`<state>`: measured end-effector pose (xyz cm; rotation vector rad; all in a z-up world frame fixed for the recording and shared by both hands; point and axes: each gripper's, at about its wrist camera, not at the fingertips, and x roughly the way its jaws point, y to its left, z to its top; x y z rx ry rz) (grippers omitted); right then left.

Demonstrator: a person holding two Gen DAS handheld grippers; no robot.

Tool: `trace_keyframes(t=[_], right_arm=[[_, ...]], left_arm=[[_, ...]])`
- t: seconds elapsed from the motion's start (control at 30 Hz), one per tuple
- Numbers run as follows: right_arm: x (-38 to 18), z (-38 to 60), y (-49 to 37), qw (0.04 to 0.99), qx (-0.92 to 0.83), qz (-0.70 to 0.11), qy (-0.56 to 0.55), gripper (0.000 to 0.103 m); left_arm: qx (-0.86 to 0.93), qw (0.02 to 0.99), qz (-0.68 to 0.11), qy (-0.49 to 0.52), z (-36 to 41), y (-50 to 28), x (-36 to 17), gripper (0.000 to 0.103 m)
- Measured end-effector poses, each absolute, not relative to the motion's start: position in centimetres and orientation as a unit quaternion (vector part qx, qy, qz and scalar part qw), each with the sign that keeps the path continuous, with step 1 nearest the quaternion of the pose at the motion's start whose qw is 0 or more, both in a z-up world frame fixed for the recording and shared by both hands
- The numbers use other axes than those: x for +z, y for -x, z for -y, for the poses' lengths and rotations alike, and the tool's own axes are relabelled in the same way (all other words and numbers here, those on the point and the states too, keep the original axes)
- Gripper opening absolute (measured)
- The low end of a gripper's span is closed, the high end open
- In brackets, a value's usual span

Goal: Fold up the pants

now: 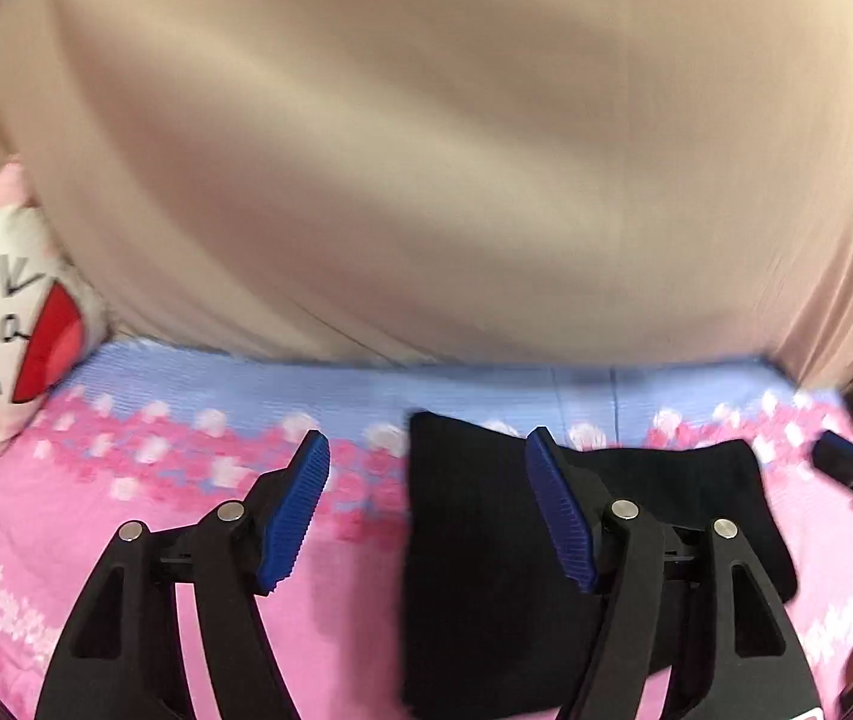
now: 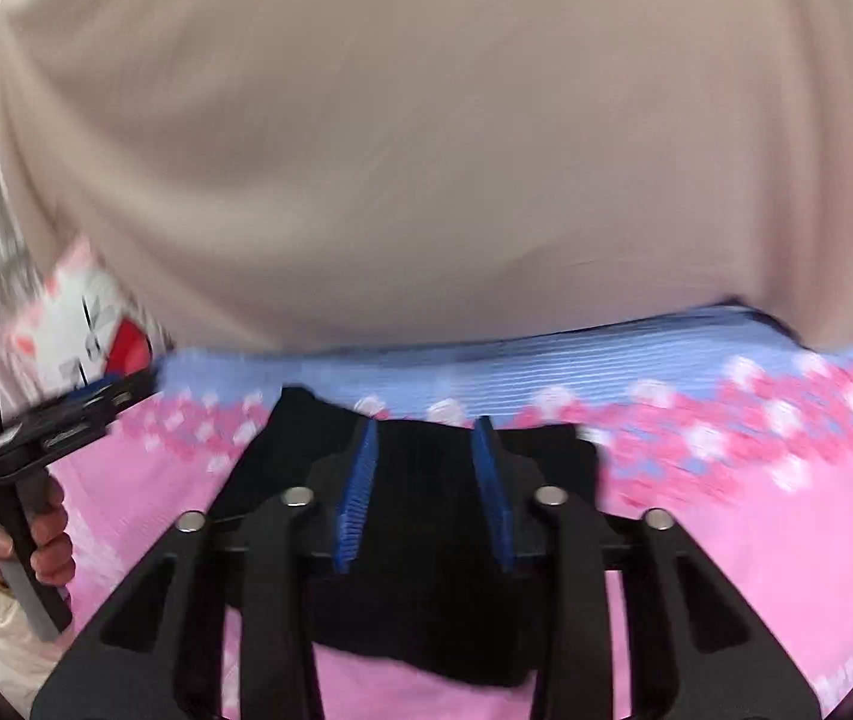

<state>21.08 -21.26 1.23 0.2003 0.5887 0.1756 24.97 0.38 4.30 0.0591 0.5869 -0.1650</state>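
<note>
The black pants [image 1: 486, 540] lie folded into a compact rectangle on a pink and blue bedsheet [image 1: 156, 480]. My left gripper [image 1: 429, 468] is open and empty, its left finger over the sheet and its right finger over the pants. In the right wrist view the pants [image 2: 420, 600] lie under my right gripper [image 2: 426, 450], which is open with nothing between its blue pads. The left gripper shows at the left edge of the right wrist view [image 2: 66, 414], held by a hand. The right gripper's tip shows at the right edge of the left wrist view [image 1: 852, 468].
A beige curtain or headboard fabric [image 1: 426, 150] rises right behind the bed's far edge. A white and pink plush pillow with a red mouth [image 1: 12, 330] sits at the far left; it also shows in the right wrist view [image 2: 84, 330].
</note>
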Motion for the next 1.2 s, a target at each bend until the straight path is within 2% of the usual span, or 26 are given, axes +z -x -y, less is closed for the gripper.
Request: trace_keyframes(t=[0.13,0.2,0.23,0.27,0.37,0.53,0.63,0.77,0.93,1.2], right_arm=[[-3.9,19.6,-26.9,0.928,0.078,-0.352,-0.09,0.03],[-6.5,20.9,-28.8,0.921,0.056,-0.373,-0.093,0.02],[-7.0,21.7,-29.1,0.919,0.052,-0.378,-0.102,0.007],[-7.7,22.9,-29.5,0.914,0.048,-0.384,-0.121,0.0],[-9.2,26.0,-29.9,0.901,0.08,-0.38,-0.192,0.0],[-8.2,27.5,-28.0,0.902,0.059,-0.36,-0.232,0.0],[-4.8,27.3,-24.1,0.924,0.037,-0.327,-0.195,0.003],[-2.6,24.6,-17.9,0.934,0.057,-0.33,-0.127,0.004],[-4.9,21.2,-14.6,0.935,0.024,-0.35,-0.051,0.004],[-8.1,22.3,-15.4,0.925,0.015,-0.373,-0.07,0.0]], left_arm=[[-0.054,0.926,-0.37,-0.056,3.8,-31.2,-1.8,0.063],[-0.043,0.914,-0.4,-0.054,3.7,-33.0,-4.6,0.062],[-0.045,0.913,-0.402,-0.046,3.3,-33.6,-5.6,0.067],[-0.047,0.916,-0.397,-0.037,2.7,-33.9,-6.2,0.074],[-0.048,0.923,-0.38,-0.025,2.1,-33.7,-7.1,0.082],[-0.042,0.929,-0.366,-0.046,2.7,-32.6,-6.4,0.08],[-0.044,0.935,-0.345,-0.065,2.1,-29.5,-4.0,0.079],[-0.046,0.937,-0.337,-0.08,1.2,-24.3,-2.5,0.079],[-0.063,0.929,-0.353,-0.093,1.7,-20.0,-3.8,0.079],[-0.057,0.911,-0.398,-0.097,2.1,-20.6,-8.0,0.081]])
